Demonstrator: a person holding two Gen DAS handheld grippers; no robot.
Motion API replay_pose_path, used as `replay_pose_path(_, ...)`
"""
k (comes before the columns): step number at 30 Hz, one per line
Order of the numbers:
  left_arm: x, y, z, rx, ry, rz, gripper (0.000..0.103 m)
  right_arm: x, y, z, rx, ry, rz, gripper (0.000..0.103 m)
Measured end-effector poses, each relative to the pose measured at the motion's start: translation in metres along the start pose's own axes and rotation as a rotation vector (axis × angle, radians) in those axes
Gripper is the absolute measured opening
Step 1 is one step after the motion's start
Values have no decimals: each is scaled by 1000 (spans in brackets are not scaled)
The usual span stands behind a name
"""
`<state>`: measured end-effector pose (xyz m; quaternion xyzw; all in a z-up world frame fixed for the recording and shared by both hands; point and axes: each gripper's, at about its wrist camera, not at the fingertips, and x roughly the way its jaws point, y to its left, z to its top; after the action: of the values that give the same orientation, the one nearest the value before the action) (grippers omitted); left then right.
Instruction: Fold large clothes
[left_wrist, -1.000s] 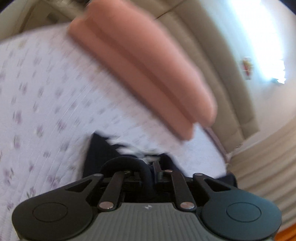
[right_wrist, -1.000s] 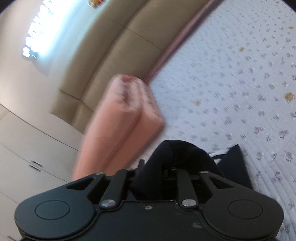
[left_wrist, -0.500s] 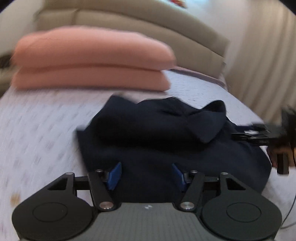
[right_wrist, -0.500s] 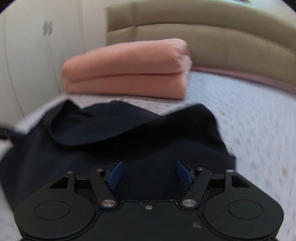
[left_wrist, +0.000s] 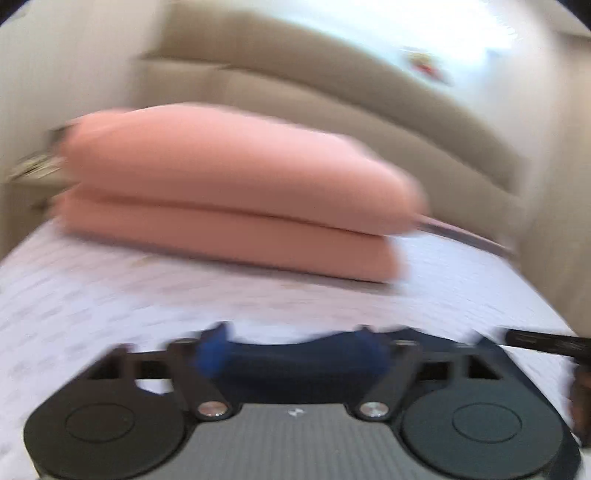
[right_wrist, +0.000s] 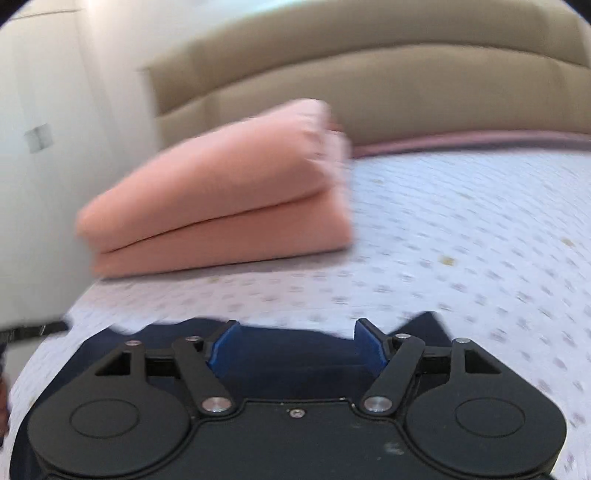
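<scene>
A dark navy garment lies on the flowered bed sheet, mostly hidden under the gripper body in the left wrist view. It shows the same way in the right wrist view. My left gripper is open, its blue pads spread over the garment's far edge, holding nothing. My right gripper is open too, above the garment's far edge, empty. The other gripper's black tip pokes in at the right of the left wrist view.
A folded pink blanket lies on the bed beyond the garment, also in the right wrist view. A beige padded headboard stands behind it. White cabinets are at the left.
Both grippers let go of the navy garment and opened. Since then both have drawn back and tilted up, so the garment now shows only as a strip at their pads.
</scene>
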<state>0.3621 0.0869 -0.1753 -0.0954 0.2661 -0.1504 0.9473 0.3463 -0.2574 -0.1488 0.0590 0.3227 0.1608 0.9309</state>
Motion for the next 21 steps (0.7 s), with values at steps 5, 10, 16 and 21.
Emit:
replay_pose_path(5, 63, -40, -45, 251, 269, 11, 103, 53, 20, -33, -233, 275, -68, 86)
replay_pose_path(10, 26, 25, -69, 130, 234, 57, 103, 14, -47, -57, -131, 205, -114, 88)
replay_pose_path(16, -26, -4, -50, 284, 244, 41, 101, -46, 1, -29, -268, 126, -27, 87)
replay_pose_path(21, -34, -61, -56, 384, 342, -187, 103, -40, 72, -51, -502, 314, 125, 91)
